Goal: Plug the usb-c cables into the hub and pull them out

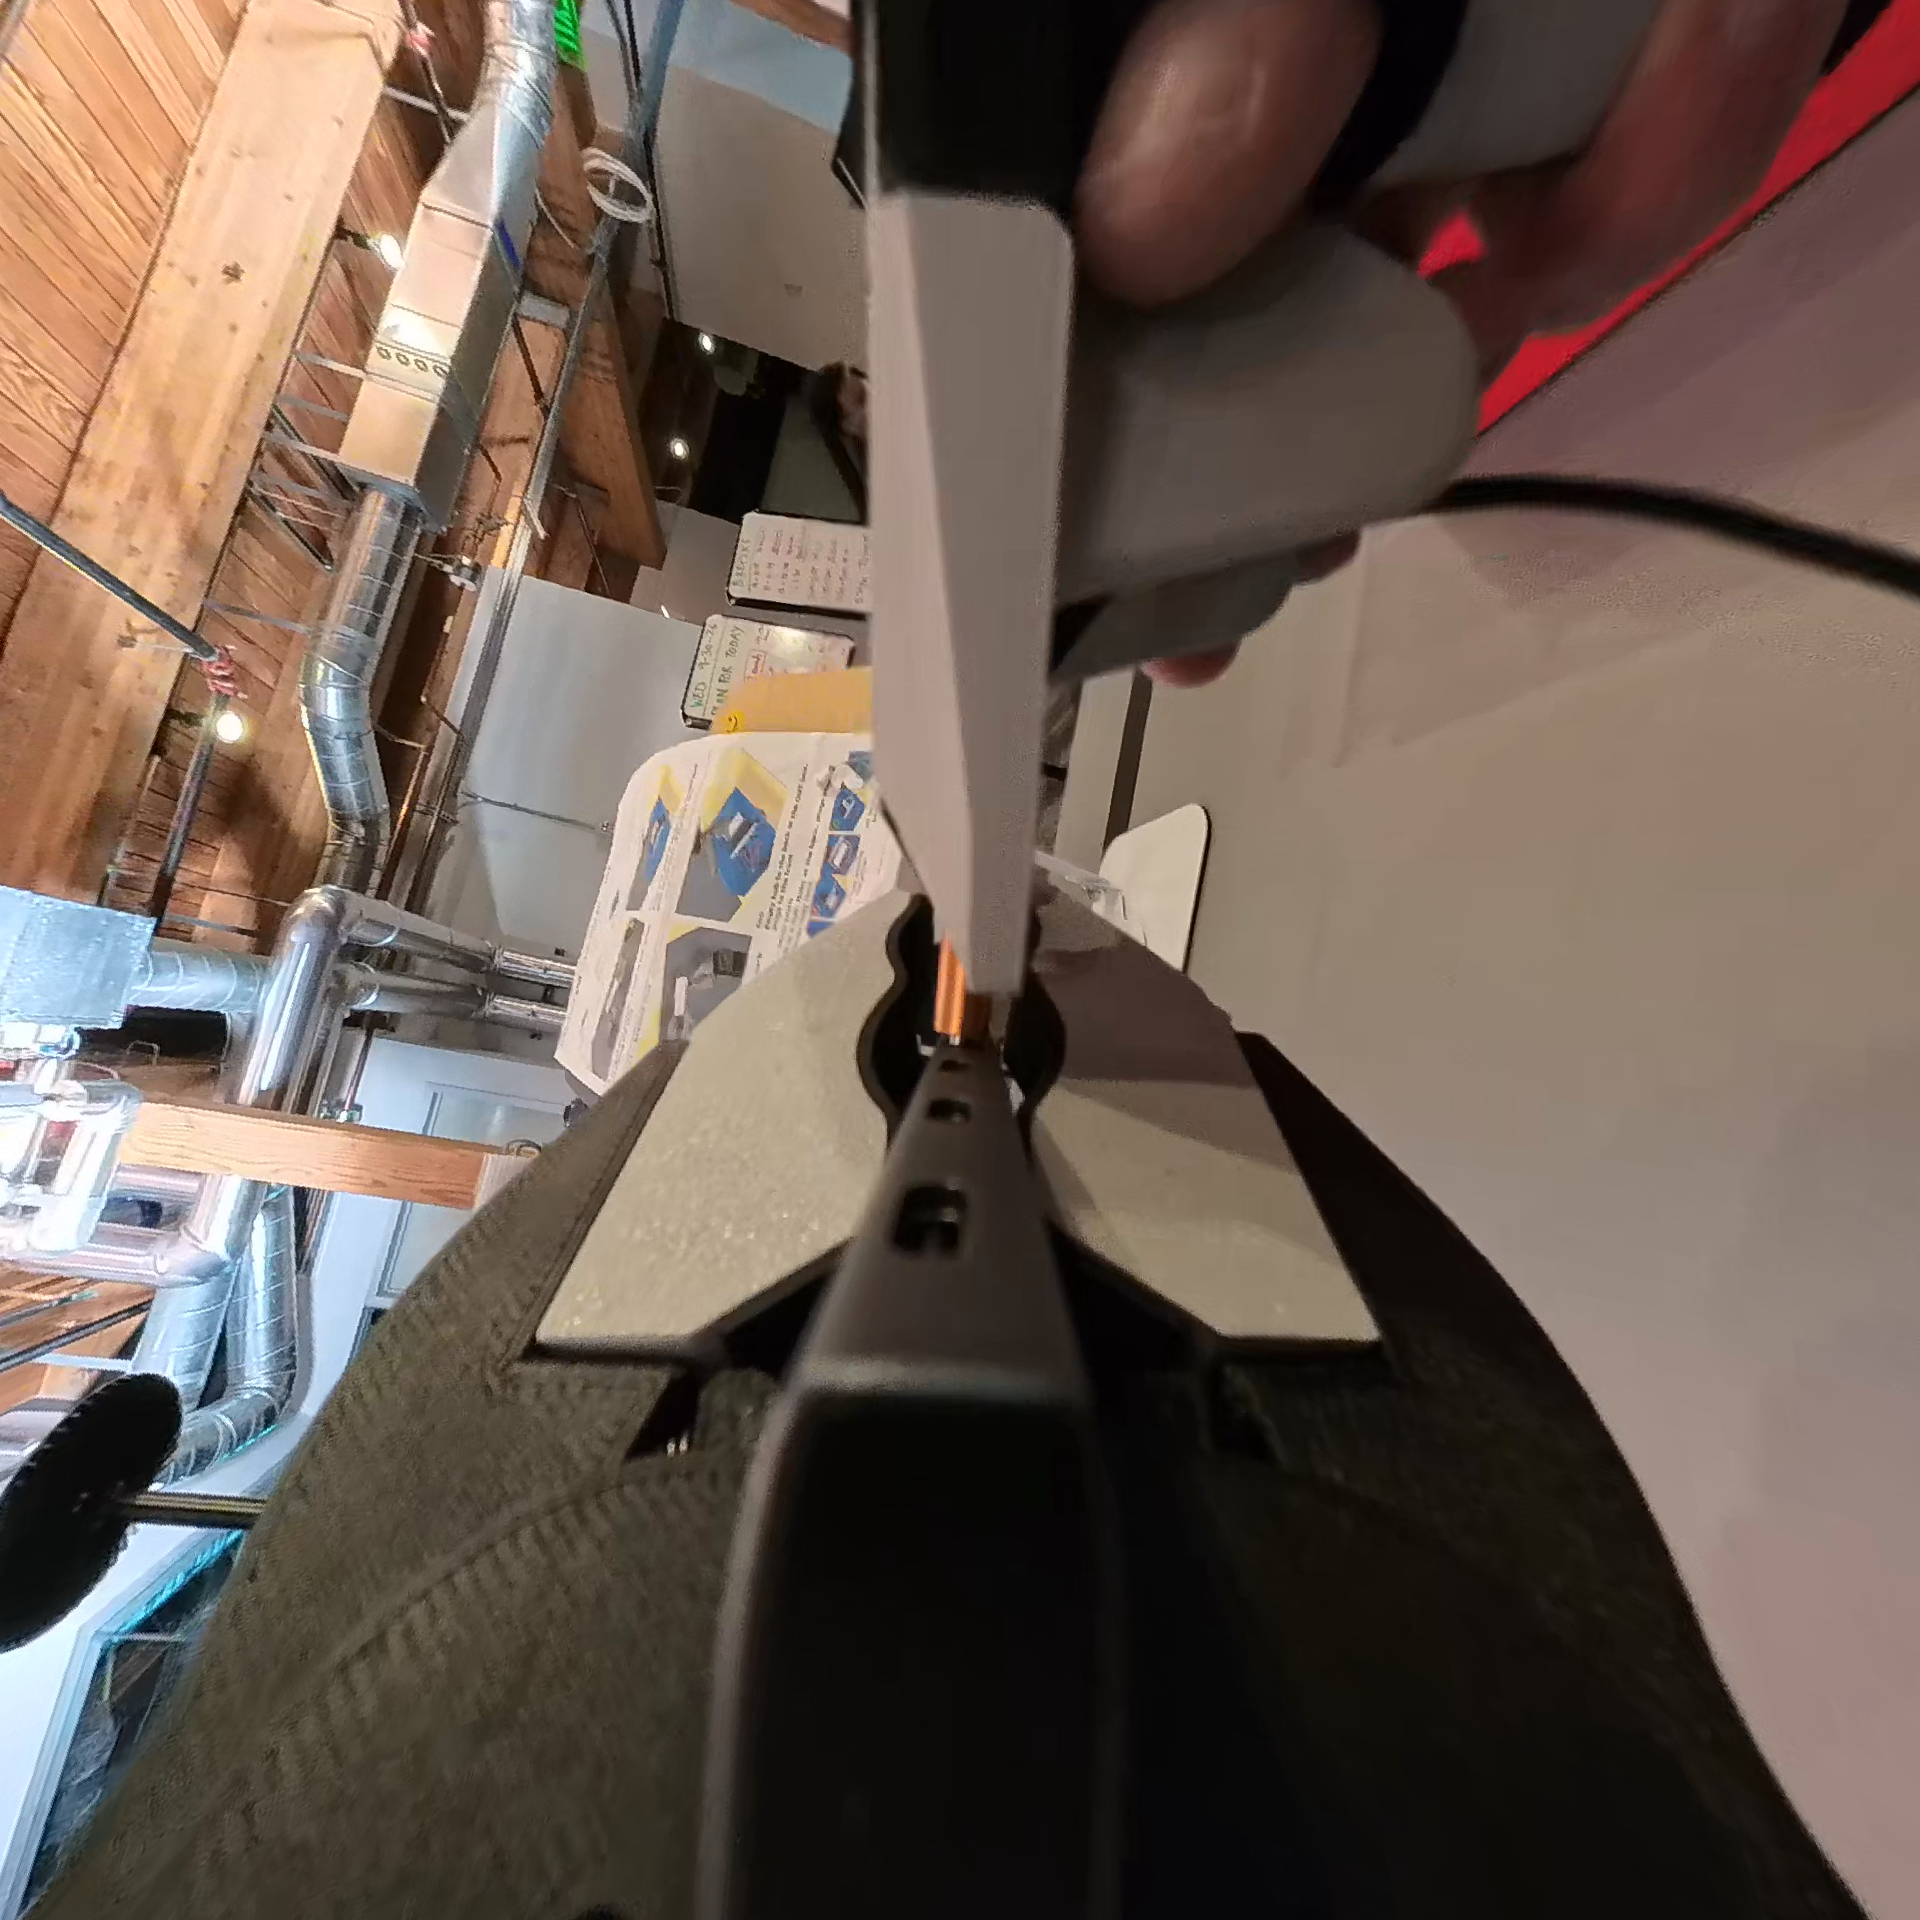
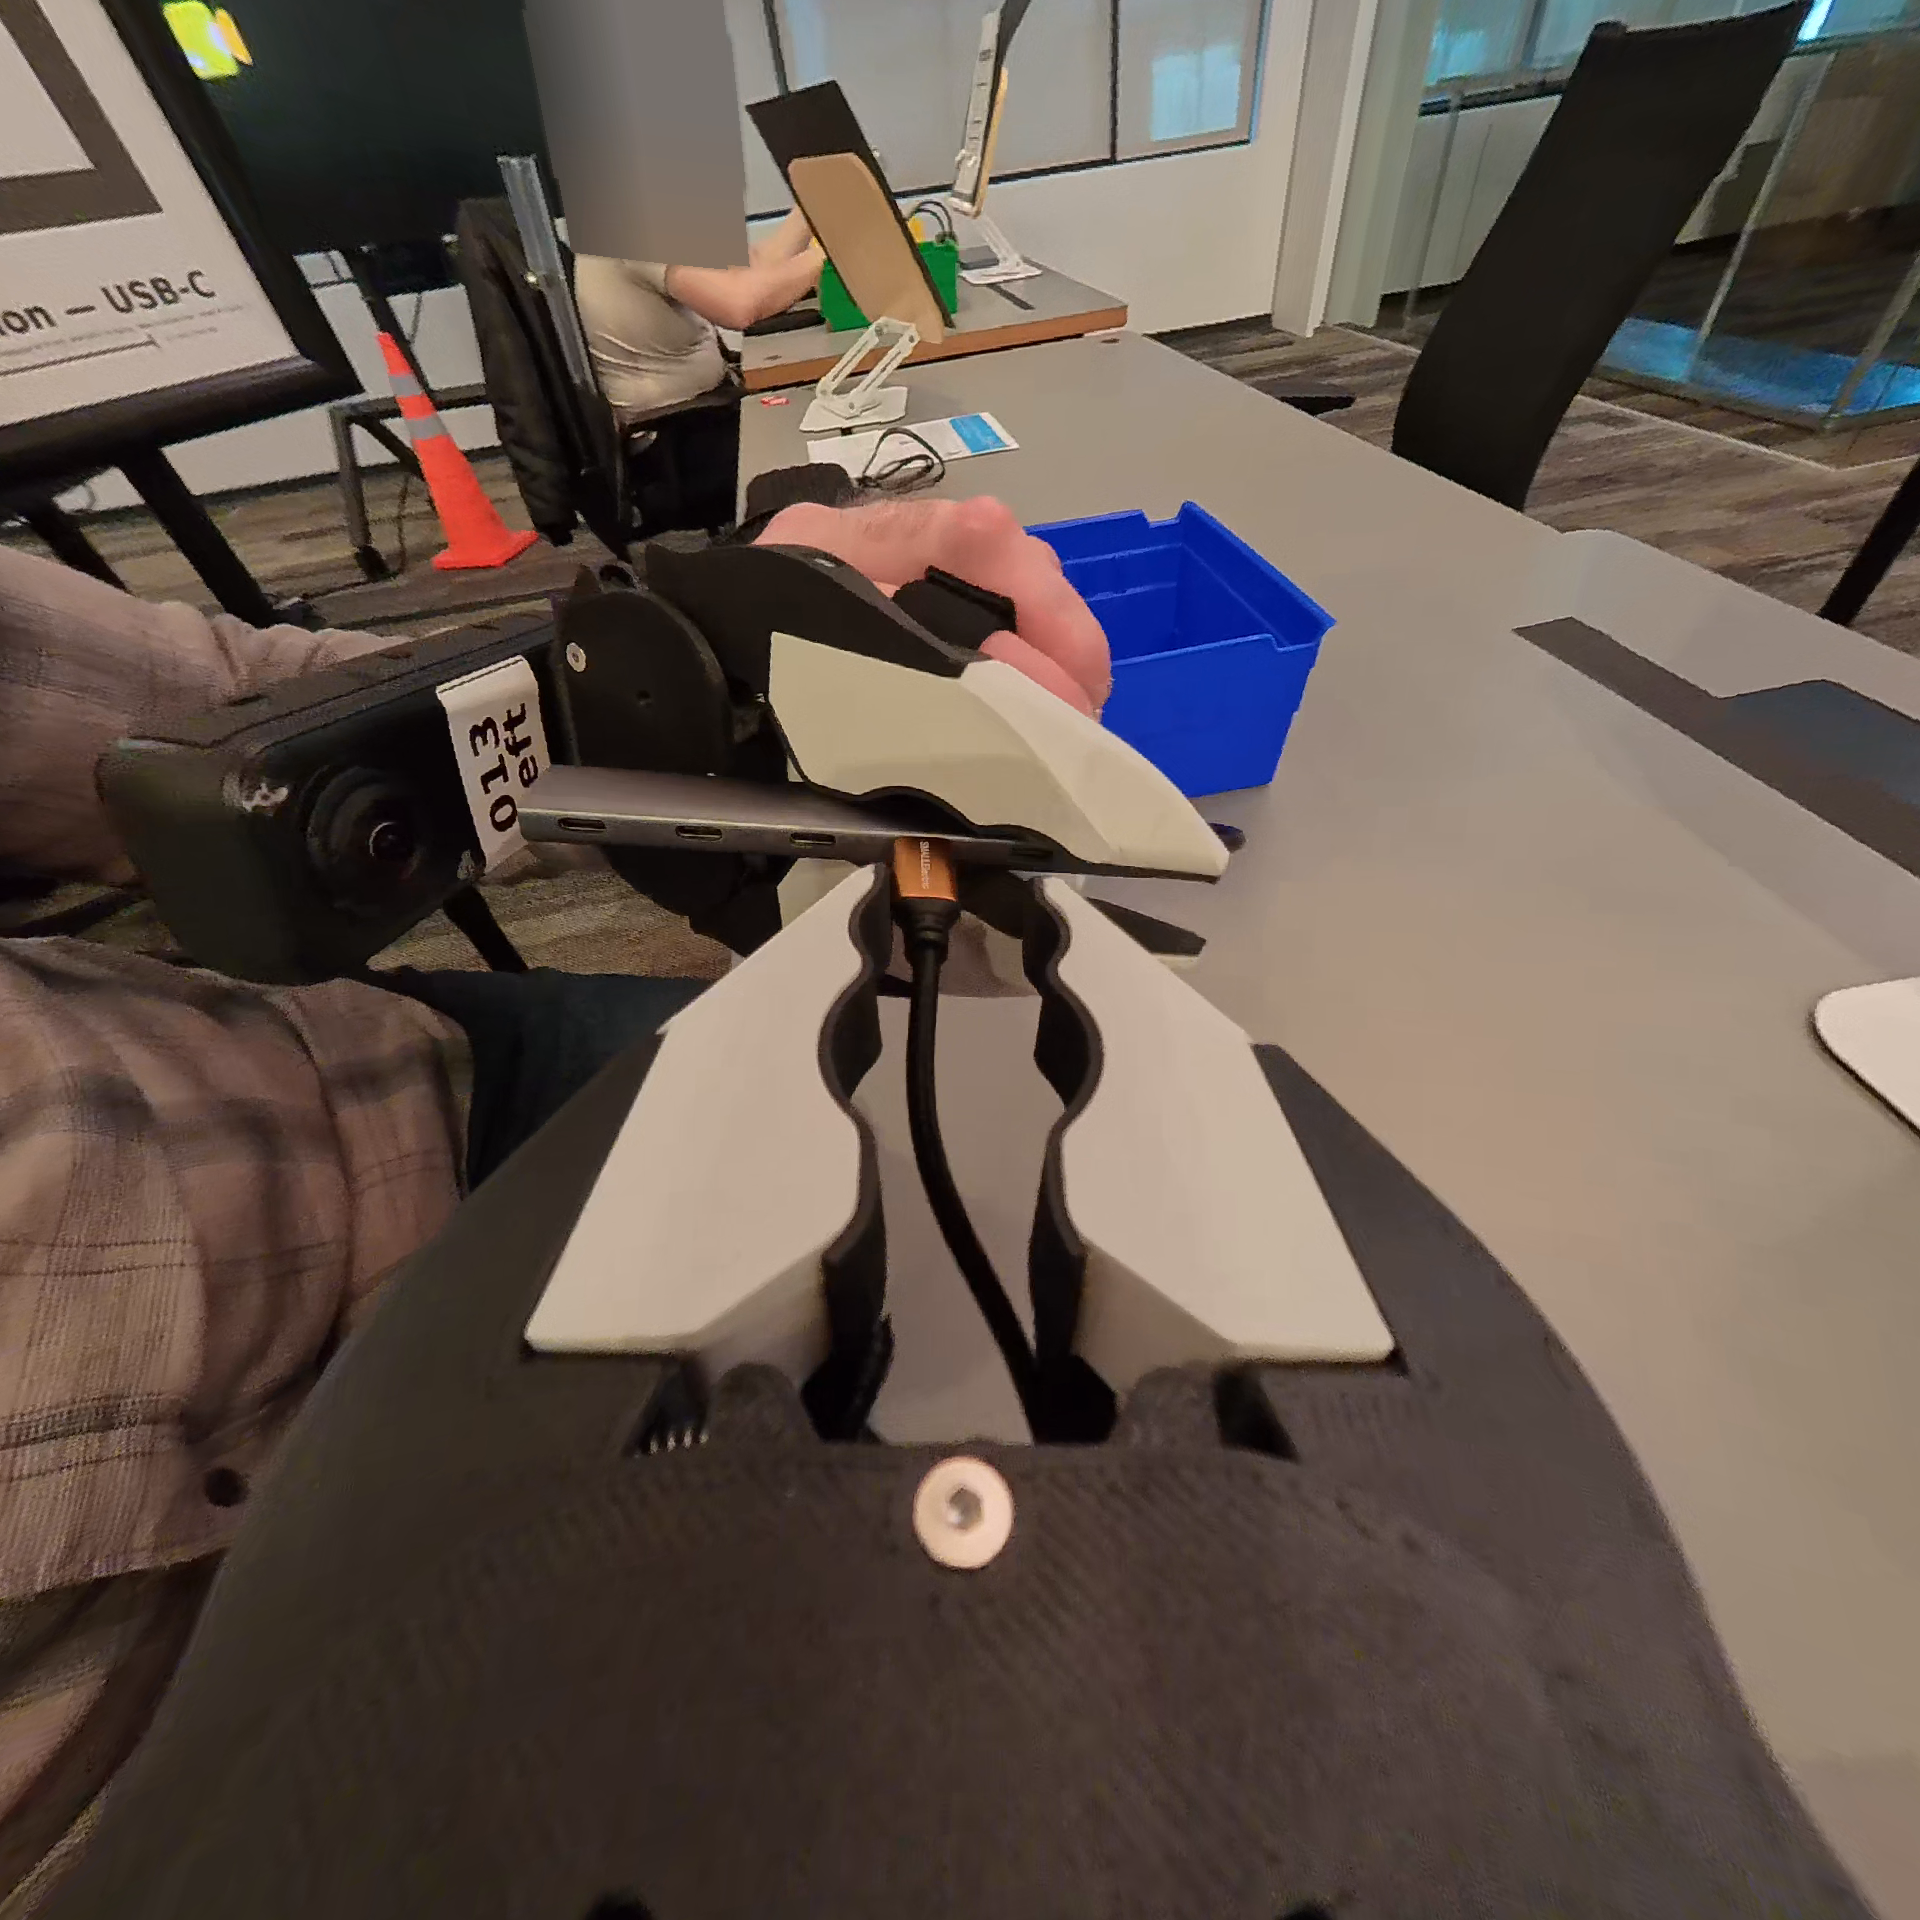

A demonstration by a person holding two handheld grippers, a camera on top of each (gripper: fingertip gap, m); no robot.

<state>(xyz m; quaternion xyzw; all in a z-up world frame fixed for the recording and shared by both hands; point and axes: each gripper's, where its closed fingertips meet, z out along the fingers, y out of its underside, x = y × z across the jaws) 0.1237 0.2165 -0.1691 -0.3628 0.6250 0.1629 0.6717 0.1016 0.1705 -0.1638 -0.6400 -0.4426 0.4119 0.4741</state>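
The hub (image 2: 727, 826), a thin grey bar with a row of slots along its near edge, is held up in the air off the near left edge of the desk (image 2: 1455, 935), pinched flat in the left gripper (image 2: 1195, 847), whose jaws are closed on it. 1 cable (image 2: 940, 1091) stands in a slot toward the hub's right end: its copper plug (image 2: 923, 871) appears seated or nearly so, and the black cord runs back between the fingers of the right gripper (image 2: 951, 914). Those jaws stand narrowly apart, with the plug between their tips; the left finger tip is close beside the plug, and I cannot tell whether it touches. In the left wrist view the hub (image 1: 940, 1195) runs straight ahead edge-on, with the copper plug (image 1: 951, 992) at its far end beside a white finger of the right gripper (image 1: 966, 623).

The step seems to be either pressing the plug home or drawing it out. To do it well, grip the copper shell, not the cord, close squarely on its flat sides, and move straight along the plug's axis, square to the hub's edge. Keep the left gripper steady as a counterforce, and avoid any sideways rocking, which could strain the slot. A blue bin (image 2: 1184, 644) sits farther back on the desk, well apart
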